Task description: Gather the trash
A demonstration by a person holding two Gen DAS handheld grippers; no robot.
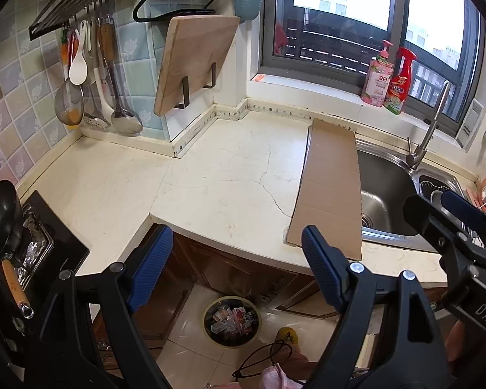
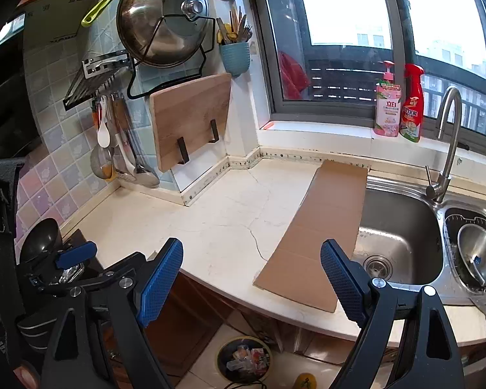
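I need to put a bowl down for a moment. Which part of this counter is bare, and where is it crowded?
The widest bare patch is the white countertop between the cardboard strip and the tiled wall under the hanging utensils. It is crowded at the stove with its black wok, and past the cardboard, where the sink begins.

I see trash bin on floor below countertop edge: round, dark, yellowish rim, upright, open-topped, holding mixed wrappers and clear plastic packaging. Flat brown cardboard strip lies on countertop.
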